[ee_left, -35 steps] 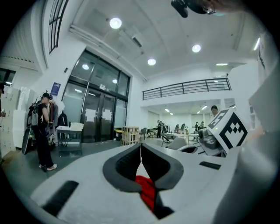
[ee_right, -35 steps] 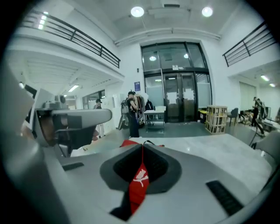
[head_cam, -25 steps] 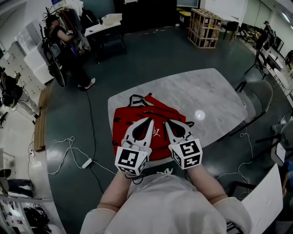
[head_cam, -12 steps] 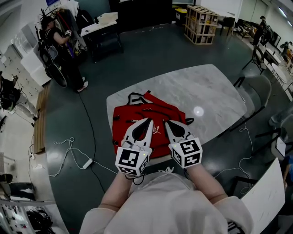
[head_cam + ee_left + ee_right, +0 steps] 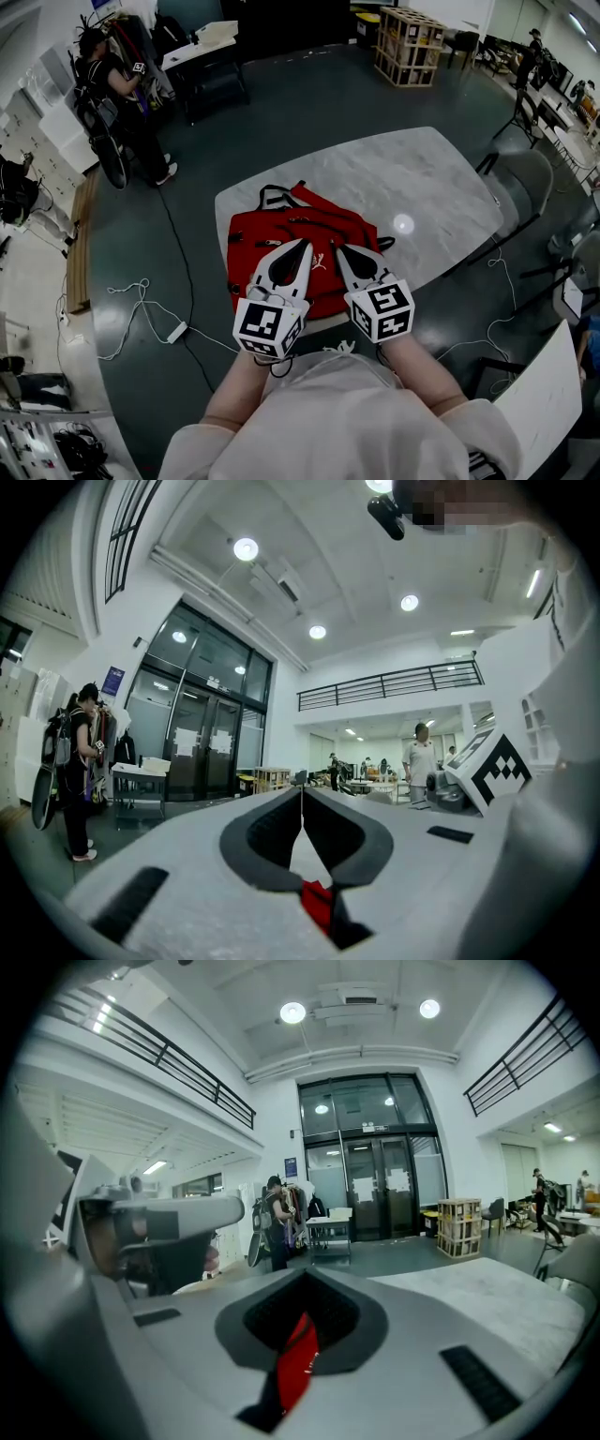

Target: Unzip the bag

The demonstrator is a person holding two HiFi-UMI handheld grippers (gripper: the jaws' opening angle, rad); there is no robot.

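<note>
A red bag (image 5: 309, 230) with black straps lies flat on the near left part of the marble table (image 5: 422, 187). Both grippers hover side by side over the bag's near half. The left gripper (image 5: 306, 245) is shut, its jaws meeting in a thin line at the tip (image 5: 302, 791), and nothing is held. The right gripper (image 5: 338, 249) is also shut and empty. In each gripper view a strip of the red bag (image 5: 317, 899) (image 5: 297, 1358) shows through the hollow behind the jaws. I cannot make out the zipper pull.
A grey chair (image 5: 528, 187) stands at the table's right end. A white cable and power strip (image 5: 175, 333) lie on the dark floor to the left. A person (image 5: 117, 89) stands far back left, and a wooden crate (image 5: 409, 47) stands at the back.
The head camera has shifted slightly, so the table sits a little higher in the picture. Both grippers keep the same shut pose over the bag.
</note>
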